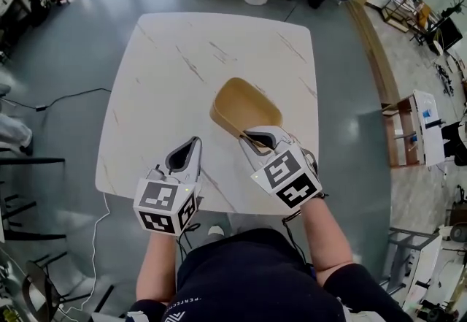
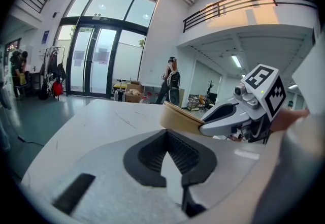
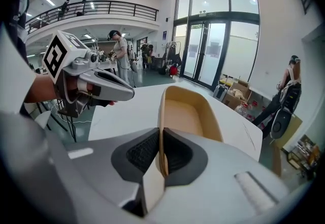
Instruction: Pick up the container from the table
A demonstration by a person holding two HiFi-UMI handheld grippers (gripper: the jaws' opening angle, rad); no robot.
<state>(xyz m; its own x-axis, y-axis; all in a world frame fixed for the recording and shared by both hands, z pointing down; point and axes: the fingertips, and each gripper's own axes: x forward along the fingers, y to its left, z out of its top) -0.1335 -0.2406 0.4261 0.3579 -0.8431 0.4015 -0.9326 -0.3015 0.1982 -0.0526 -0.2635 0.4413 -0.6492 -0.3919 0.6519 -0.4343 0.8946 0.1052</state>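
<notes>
Here, container rim [image 3: 161, 116] inside right gripper [image 3: 161, 156]

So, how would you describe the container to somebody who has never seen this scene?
Look at the white marbled table. Over its near right part, the right gripper clamps the rim of the container. It is the only tan, open, empty tub there.

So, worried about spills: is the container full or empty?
Empty: the right gripper view looks into the container and shows only its bare tan floor.
</notes>
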